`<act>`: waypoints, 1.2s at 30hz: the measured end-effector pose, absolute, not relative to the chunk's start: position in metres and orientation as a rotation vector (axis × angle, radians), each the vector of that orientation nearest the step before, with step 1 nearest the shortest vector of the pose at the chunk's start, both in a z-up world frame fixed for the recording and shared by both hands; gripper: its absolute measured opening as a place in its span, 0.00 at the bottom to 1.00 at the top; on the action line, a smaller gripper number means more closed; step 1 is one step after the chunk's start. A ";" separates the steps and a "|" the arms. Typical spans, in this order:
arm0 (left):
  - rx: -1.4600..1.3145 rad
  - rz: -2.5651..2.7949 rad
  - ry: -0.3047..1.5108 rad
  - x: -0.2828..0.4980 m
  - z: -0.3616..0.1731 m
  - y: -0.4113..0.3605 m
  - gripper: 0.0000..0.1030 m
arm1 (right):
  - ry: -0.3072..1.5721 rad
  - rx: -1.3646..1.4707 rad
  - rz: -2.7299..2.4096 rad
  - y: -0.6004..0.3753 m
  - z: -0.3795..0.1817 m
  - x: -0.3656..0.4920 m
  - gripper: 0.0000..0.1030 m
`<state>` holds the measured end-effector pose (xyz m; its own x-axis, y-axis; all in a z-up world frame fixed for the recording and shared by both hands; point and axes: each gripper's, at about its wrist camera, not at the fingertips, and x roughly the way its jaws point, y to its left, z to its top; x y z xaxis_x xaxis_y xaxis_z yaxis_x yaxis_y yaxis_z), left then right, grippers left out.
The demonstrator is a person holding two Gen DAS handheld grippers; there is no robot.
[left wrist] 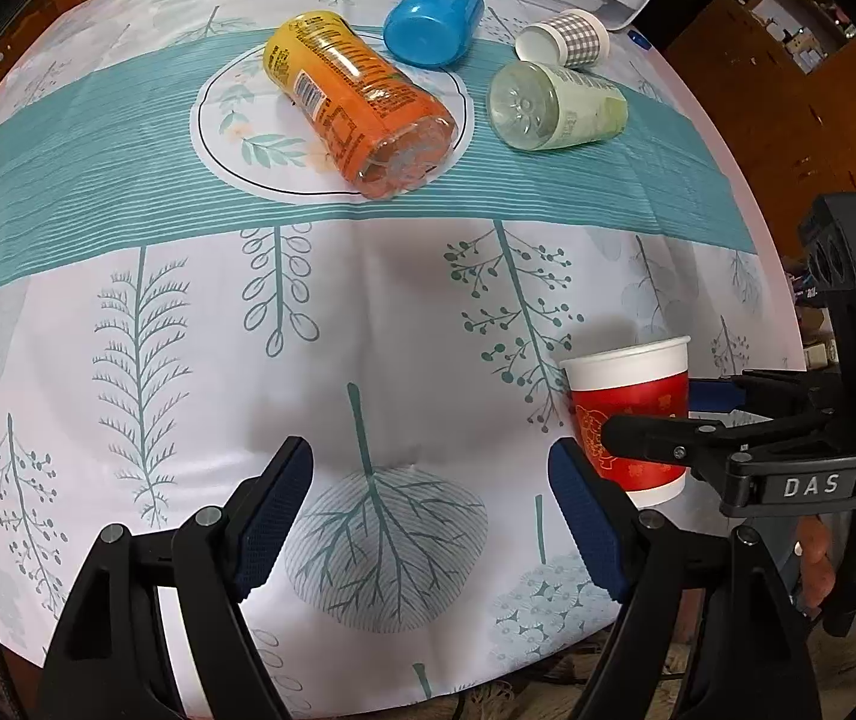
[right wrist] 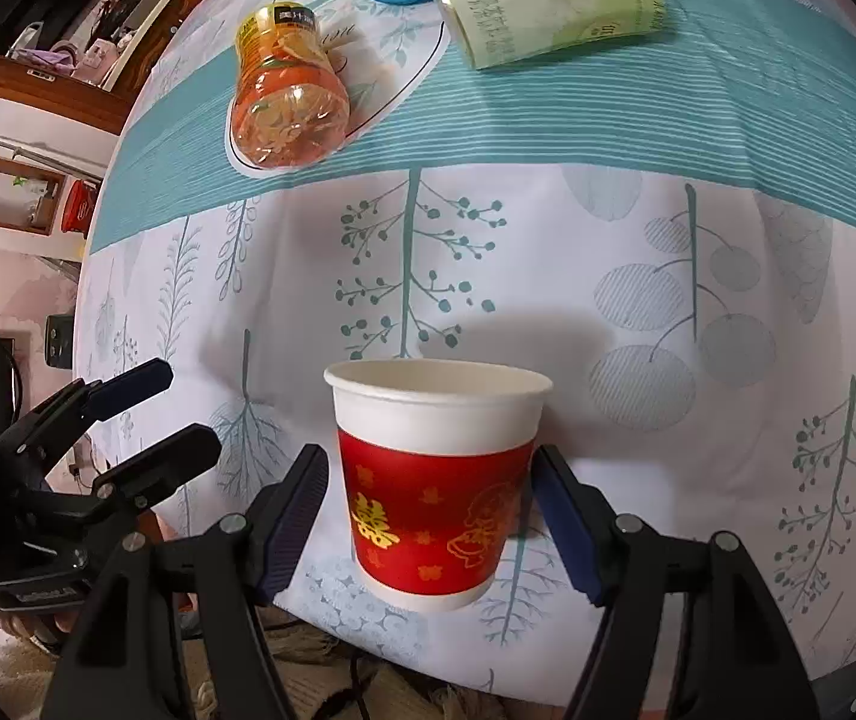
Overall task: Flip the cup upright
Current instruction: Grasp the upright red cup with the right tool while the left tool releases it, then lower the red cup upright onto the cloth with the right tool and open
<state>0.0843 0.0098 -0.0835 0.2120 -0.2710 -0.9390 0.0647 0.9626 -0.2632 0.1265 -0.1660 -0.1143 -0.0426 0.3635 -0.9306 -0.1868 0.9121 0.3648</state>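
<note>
Red paper cup (right wrist: pixel 437 486) stands upright between your right tongs (right wrist: pixel 431 516), spread wide to let go; left tongs (left wrist: pixel 428 516) wide, empty.

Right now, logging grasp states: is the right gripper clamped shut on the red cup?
No: the right gripper is open, with a gap between each finger and the upright red cup.

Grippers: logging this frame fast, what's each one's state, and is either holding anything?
Left gripper: open, holding nothing.
Right gripper: open, fingers on either side of the upright cup, gaps visible on both sides.
</note>
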 end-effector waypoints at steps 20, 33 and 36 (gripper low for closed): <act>-0.147 -0.164 1.264 0.083 -0.083 0.014 0.77 | 0.960 0.129 0.578 -0.162 -0.072 0.102 0.56; -0.219 -0.159 1.105 0.083 -0.080 0.035 0.77 | 0.697 0.014 0.539 -0.136 -0.101 0.082 0.55; -0.223 -0.200 1.087 0.088 -0.079 0.029 0.77 | 0.693 -0.005 0.538 -0.136 -0.101 0.077 0.55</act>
